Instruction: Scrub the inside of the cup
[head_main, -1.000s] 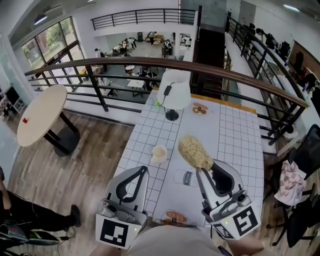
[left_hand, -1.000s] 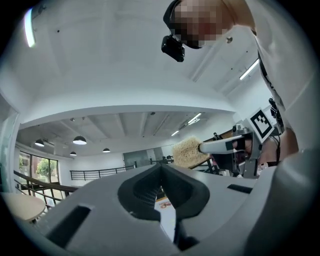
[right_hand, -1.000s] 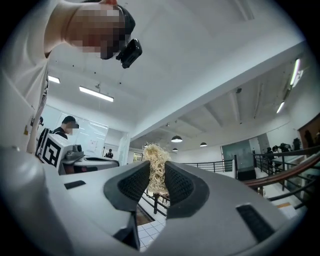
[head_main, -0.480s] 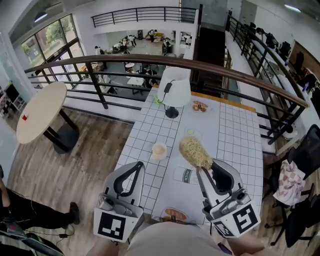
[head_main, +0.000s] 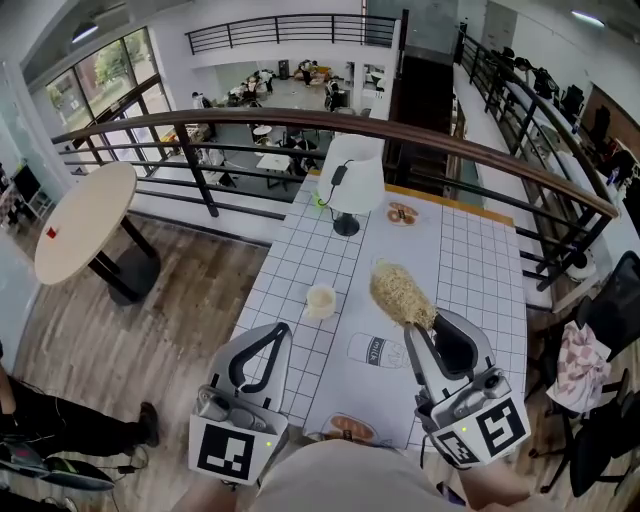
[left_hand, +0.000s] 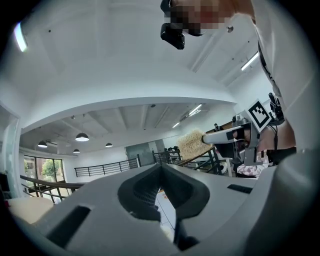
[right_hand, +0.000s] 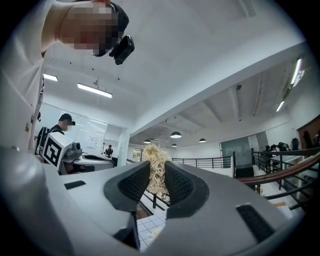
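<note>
A small cream cup (head_main: 321, 301) stands upright on the white tiled table (head_main: 480, 270). My right gripper (head_main: 420, 335) is shut on the base of a straw-coloured fibre scrubber (head_main: 402, 294), which sticks out forward above the table, to the right of the cup and apart from it. In the right gripper view the scrubber (right_hand: 156, 165) rises between the dark pads. My left gripper (head_main: 283, 330) hovers in front of the cup and a little to its left, jaws together and empty. The left gripper view shows its tips (left_hand: 162, 167) meeting, with the scrubber (left_hand: 190, 144) off to the right.
A white table lamp (head_main: 350, 185) and a small plate of food (head_main: 402, 213) stand at the table's far end. A printed label (head_main: 375, 350) lies near me, and a plate (head_main: 348, 432) sits at the near edge. A railing (head_main: 400, 135) runs behind the table.
The right gripper and the scrubber have drifted slightly right, away from the cup. The left gripper and the cup have stayed put.
</note>
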